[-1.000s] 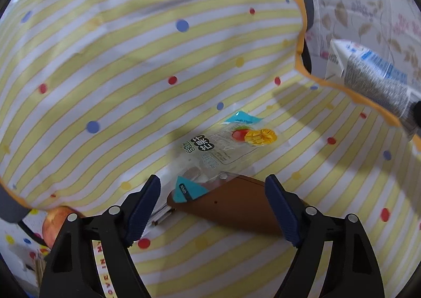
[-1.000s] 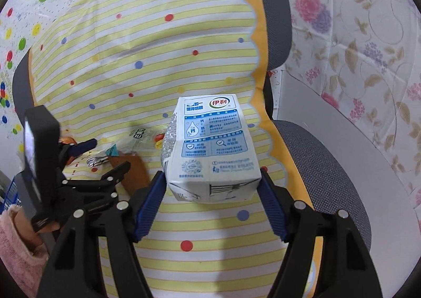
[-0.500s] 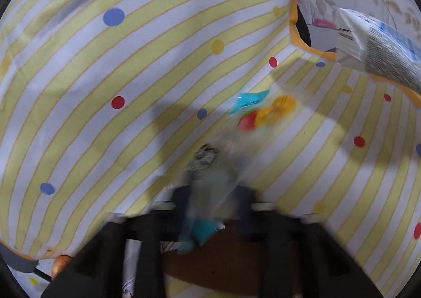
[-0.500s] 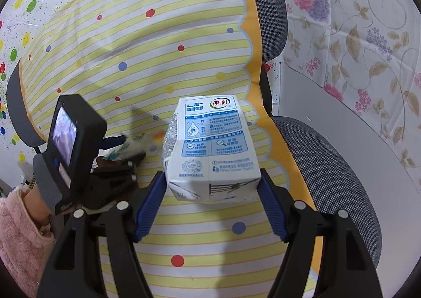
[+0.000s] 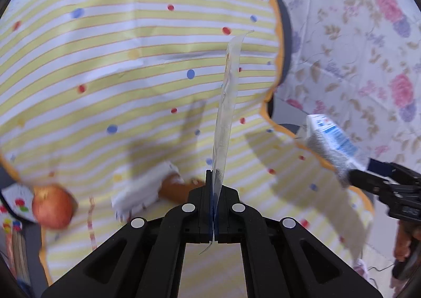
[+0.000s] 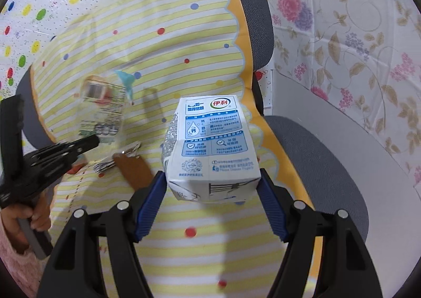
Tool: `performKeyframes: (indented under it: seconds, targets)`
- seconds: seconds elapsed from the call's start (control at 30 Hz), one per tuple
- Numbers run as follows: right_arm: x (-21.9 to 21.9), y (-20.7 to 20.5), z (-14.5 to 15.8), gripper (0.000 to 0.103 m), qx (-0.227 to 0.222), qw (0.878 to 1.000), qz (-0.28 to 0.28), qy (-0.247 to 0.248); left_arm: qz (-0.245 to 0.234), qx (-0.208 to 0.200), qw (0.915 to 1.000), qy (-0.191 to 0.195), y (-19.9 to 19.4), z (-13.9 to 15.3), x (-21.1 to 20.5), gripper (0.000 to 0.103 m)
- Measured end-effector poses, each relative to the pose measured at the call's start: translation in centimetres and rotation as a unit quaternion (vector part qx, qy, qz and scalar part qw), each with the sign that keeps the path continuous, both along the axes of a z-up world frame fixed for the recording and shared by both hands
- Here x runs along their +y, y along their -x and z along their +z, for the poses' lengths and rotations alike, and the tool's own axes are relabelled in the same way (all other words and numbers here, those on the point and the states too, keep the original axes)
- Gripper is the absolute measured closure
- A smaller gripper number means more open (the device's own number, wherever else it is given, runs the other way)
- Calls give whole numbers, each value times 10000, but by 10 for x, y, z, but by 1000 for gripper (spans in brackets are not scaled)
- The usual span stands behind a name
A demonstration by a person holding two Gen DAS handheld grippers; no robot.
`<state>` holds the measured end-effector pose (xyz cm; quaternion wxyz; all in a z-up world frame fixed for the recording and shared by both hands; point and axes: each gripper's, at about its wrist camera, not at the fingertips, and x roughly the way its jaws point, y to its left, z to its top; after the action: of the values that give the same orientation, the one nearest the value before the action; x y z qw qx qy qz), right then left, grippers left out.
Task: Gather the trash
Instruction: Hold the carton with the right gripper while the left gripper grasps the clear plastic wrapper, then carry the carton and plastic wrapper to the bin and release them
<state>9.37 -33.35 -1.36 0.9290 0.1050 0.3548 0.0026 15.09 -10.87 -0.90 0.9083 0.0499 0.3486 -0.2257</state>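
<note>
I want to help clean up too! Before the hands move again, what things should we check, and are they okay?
1. Left gripper shut on the clear wrapper: ok.
2. Wrapper lifted off the striped cloth: ok.
3. Right gripper holding the milk carton: ok.
4. Carton empty: cannot tell.
5. Trash bin in sight: not ok, none shows.
6. Apple clear of both grippers: ok.

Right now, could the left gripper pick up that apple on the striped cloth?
Probably not yet. The left gripper is shut on a clear plastic wrapper, so its jaws are occupied. The apple lies uncovered beside it, with nothing else in the way.
</note>
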Motion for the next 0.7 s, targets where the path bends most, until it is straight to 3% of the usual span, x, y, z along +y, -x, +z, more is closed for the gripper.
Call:
performKeyframes:
  seconds: [0.37,0.7]
  targets:
    - [21,76,-10,34,130,9998,-152,-12,237,-26,9997,35,108,-15,21,103]
    - [38,136,-9,34,118,9999,-106,8,35,68,9998,174,165,-14,30,103]
